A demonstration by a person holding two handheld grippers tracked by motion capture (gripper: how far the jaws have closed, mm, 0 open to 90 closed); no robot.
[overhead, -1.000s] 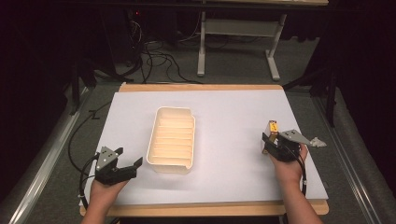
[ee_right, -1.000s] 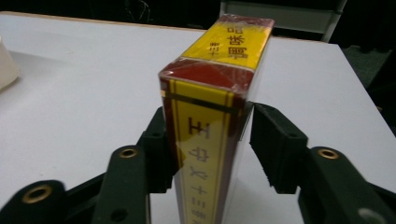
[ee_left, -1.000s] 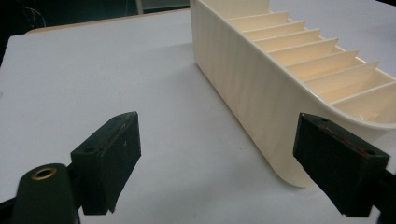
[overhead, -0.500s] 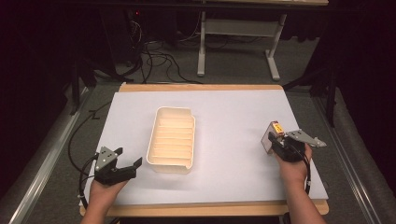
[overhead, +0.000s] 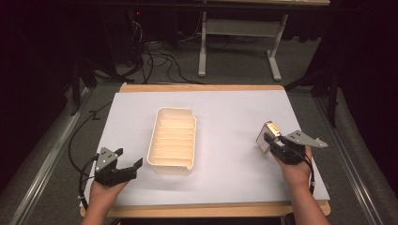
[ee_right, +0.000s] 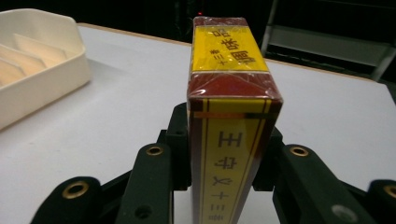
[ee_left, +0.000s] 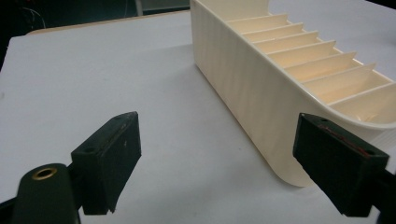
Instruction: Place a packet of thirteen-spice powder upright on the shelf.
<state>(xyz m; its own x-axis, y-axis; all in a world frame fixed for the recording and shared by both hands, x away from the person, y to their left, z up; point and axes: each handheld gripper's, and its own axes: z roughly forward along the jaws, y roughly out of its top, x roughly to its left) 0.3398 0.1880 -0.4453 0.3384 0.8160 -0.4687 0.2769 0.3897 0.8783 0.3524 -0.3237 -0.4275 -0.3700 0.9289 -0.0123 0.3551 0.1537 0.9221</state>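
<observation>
Your left gripper [overhead: 126, 165] rests on the table [overhead: 225, 108] with jaws wide, just beside the tray [overhead: 172, 139]. Your right gripper [overhead: 271, 142] clamps the red-and-yellow box [overhead: 268, 136], lifted off the table's right side.

I see a small box [ee_right: 231, 116], dark red with yellow panels and shiny wrap, standing on end, well to the right of the cream tray [overhead: 172, 140].

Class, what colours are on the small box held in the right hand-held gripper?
The box is dark red with yellow panels and gold lines, clearest in the right gripper view.
</observation>
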